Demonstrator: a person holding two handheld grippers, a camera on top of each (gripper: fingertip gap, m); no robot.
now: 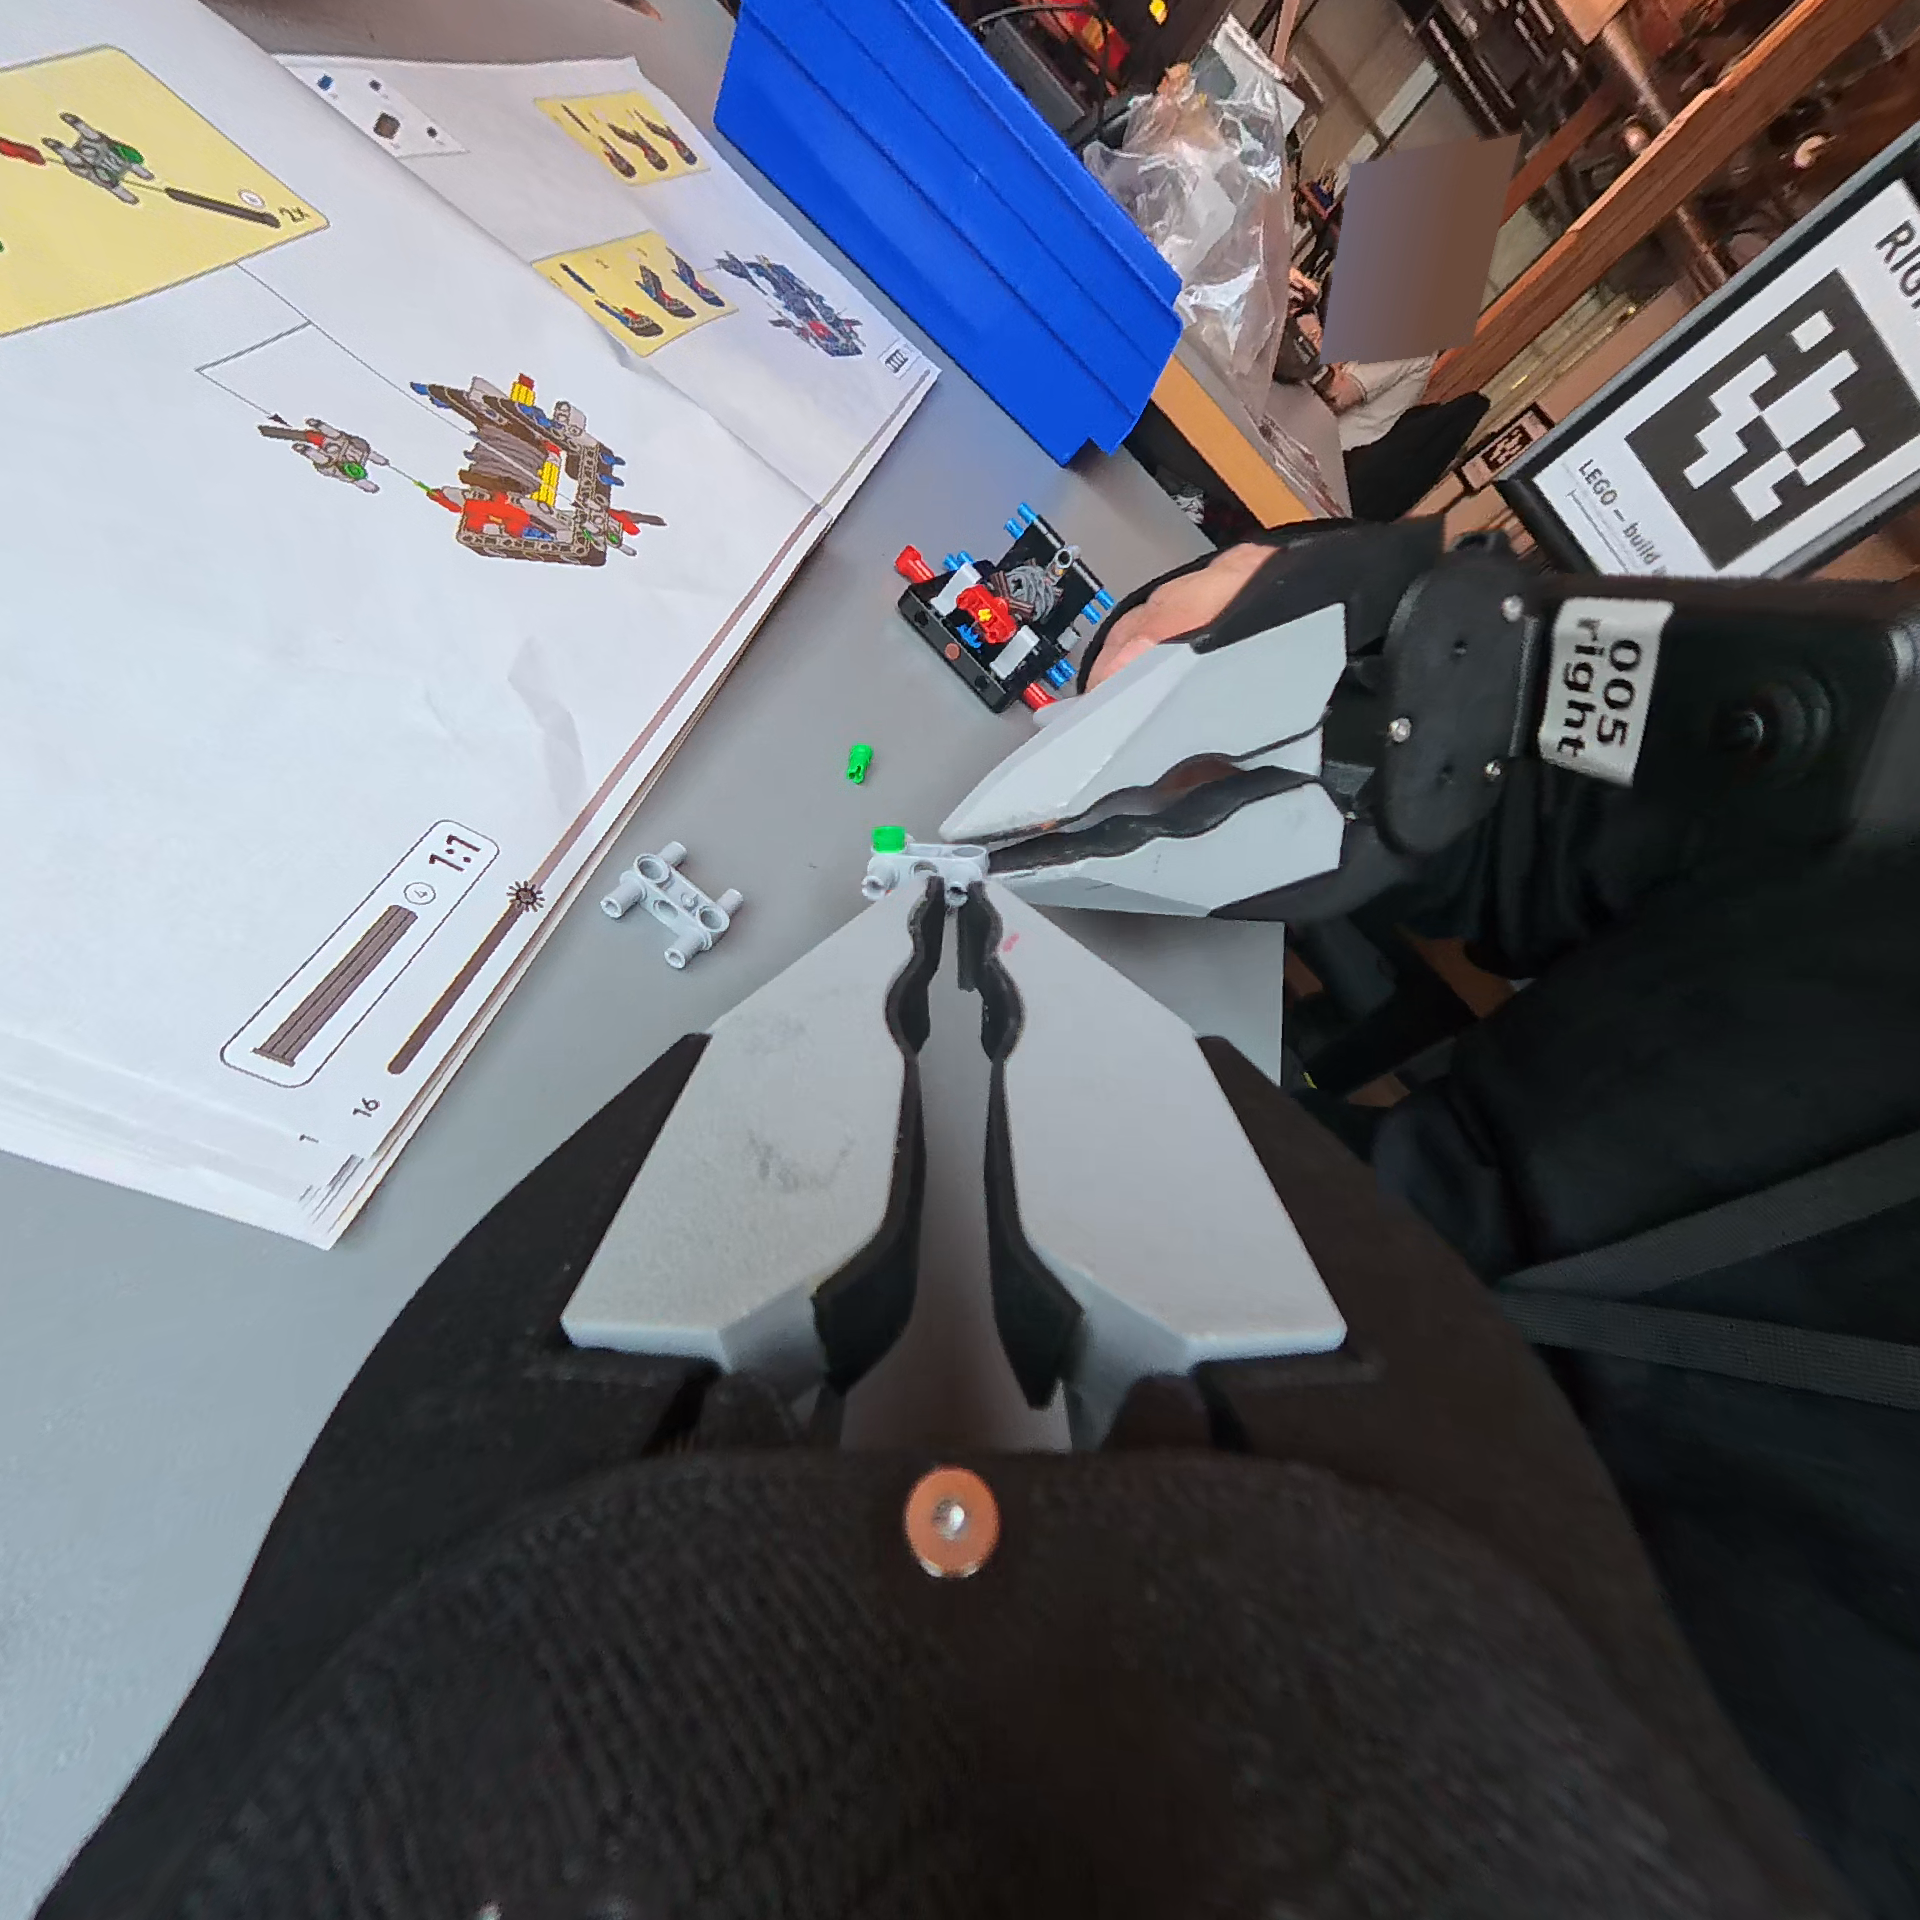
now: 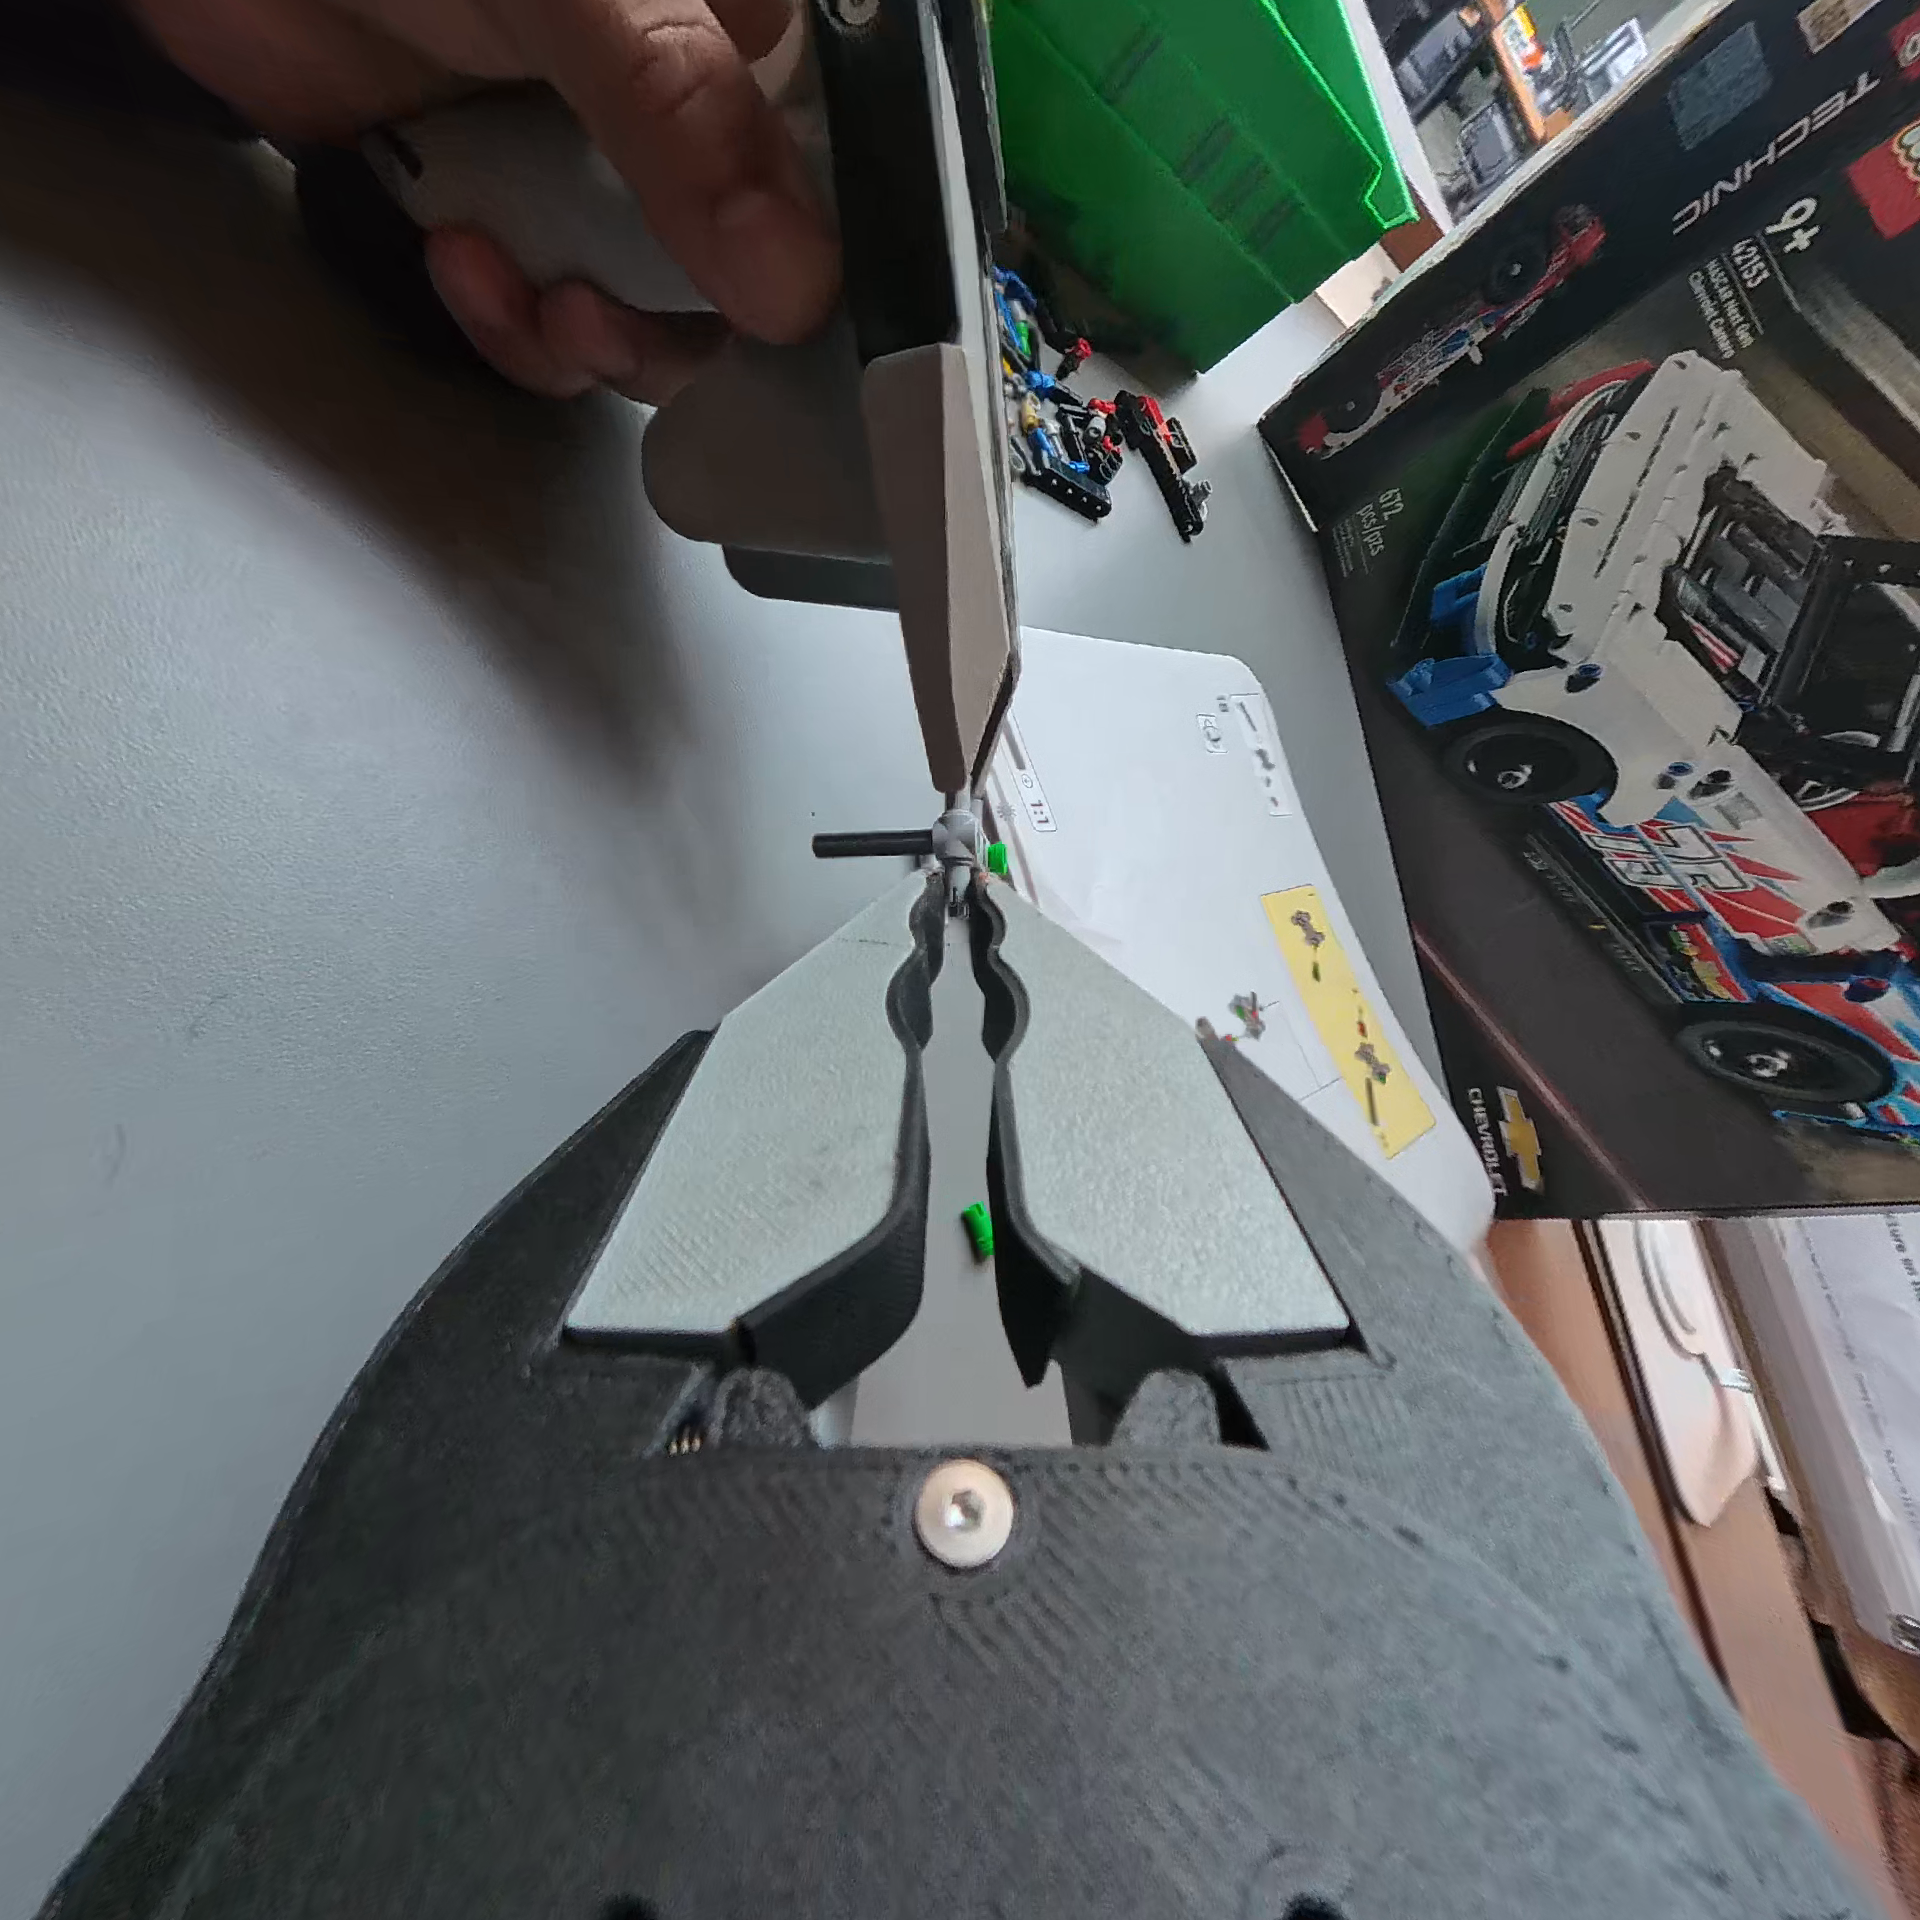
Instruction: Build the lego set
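Small grey plastic lego connector with green pin (image 1: 923, 860), pinched above grey table (image 1: 1091, 499) between closed left gripper (image 1: 951, 902) and closed right gripper (image 1: 971, 831).

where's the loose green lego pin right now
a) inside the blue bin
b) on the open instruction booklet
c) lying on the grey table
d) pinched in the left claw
c: the small loose green pin lies on the bare grey table, between the black framed lego subassembly and the claws.
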